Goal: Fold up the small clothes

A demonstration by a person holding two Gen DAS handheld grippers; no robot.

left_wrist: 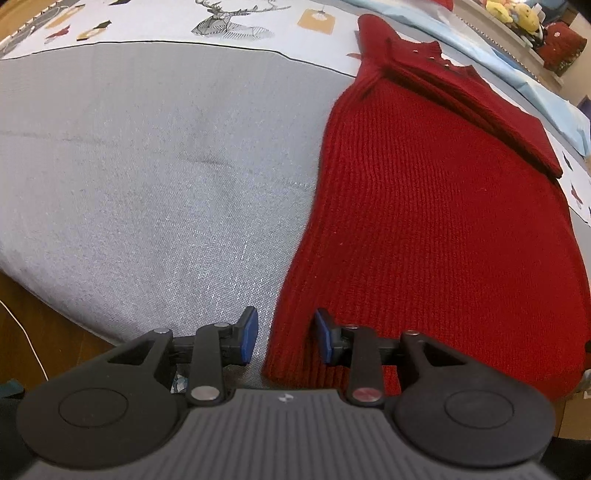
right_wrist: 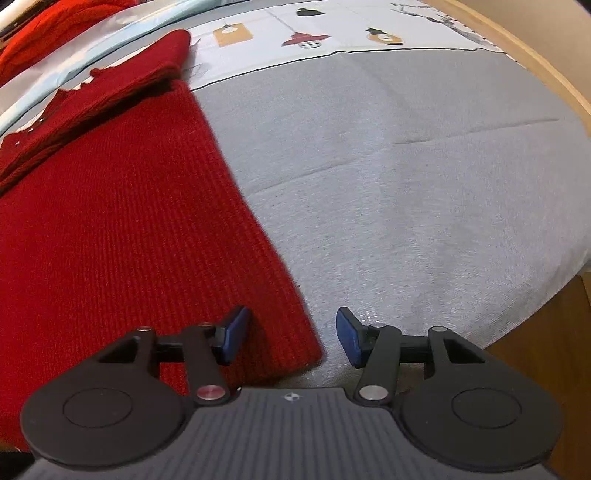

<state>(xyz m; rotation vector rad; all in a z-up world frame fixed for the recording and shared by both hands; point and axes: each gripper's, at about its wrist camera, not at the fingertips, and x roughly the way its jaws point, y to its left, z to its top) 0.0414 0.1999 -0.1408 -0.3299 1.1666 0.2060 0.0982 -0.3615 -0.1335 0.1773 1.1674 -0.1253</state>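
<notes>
Grey woven bedding [left_wrist: 147, 177] covers the surface, with a printed cloth [left_wrist: 229, 22] of deer and small figures along its far edge and wooden floor [left_wrist: 44, 325] beyond the near edge. On the grey lies a red knitted garment [left_wrist: 436, 221], spread lengthwise with its sleeves folded across the upper part and its hem nearest the cameras. The left gripper [left_wrist: 285, 335] tilts steeply down over the hem's left corner: that corner sits between the blue pads, which stand apart with a gap on either side, so the jaws are part-open and not pressing the knit. The right gripper [right_wrist: 290, 335] is pitched down the same way at the hem's right corner [right_wrist: 295, 347]; its jaws stand somewhat wider, the left pad over the red knit and the right pad over bare grey, the garment's edge running between them. Whether any fingertip touches the fabric cannot be told. The garment's far side is cut off in each view, and the shelf clutter [left_wrist: 517, 14] beyond the bed is too blurred to name.
</notes>
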